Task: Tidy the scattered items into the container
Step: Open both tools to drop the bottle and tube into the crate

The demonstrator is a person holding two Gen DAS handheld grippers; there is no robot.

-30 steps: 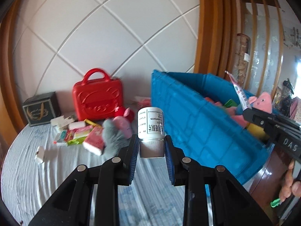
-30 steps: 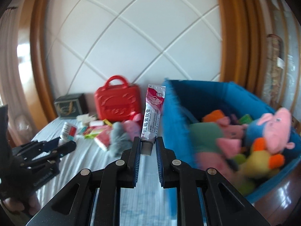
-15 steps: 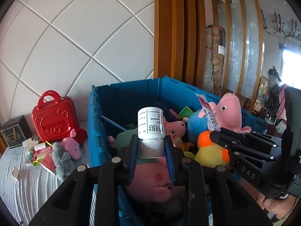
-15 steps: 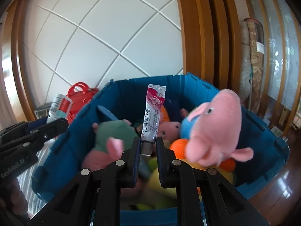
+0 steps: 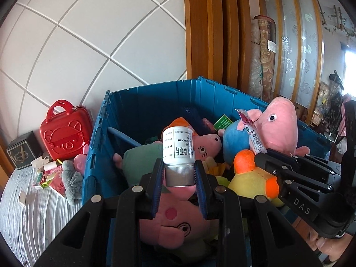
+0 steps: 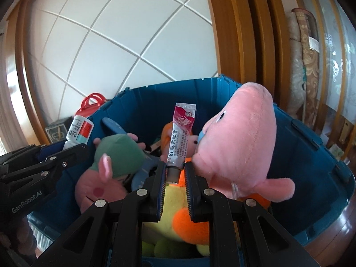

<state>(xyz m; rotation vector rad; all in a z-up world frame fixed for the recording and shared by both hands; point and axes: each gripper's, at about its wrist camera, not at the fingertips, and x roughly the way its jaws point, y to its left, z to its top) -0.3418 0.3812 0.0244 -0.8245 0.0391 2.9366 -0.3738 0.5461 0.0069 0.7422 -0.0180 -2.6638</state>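
Both grippers hover over the blue bin (image 5: pixel 142 102), jaws clamped: left gripper (image 5: pixel 179 175) on a white pill bottle (image 5: pixel 178 148) by its cap, right gripper (image 6: pixel 174 173) on an ointment tube (image 6: pixel 181 133). Plush pigs (image 6: pixel 240 146) crowd underneath. Only the left view shows the leftover clutter (image 5: pixel 53 175) on the bed (image 5: pixel 29 213) beside a red case (image 5: pixel 64 135).

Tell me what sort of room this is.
Most likely a bedroom at home: a padded quilted headboard, striped bedding, and a blue crate of plush toys beside it.
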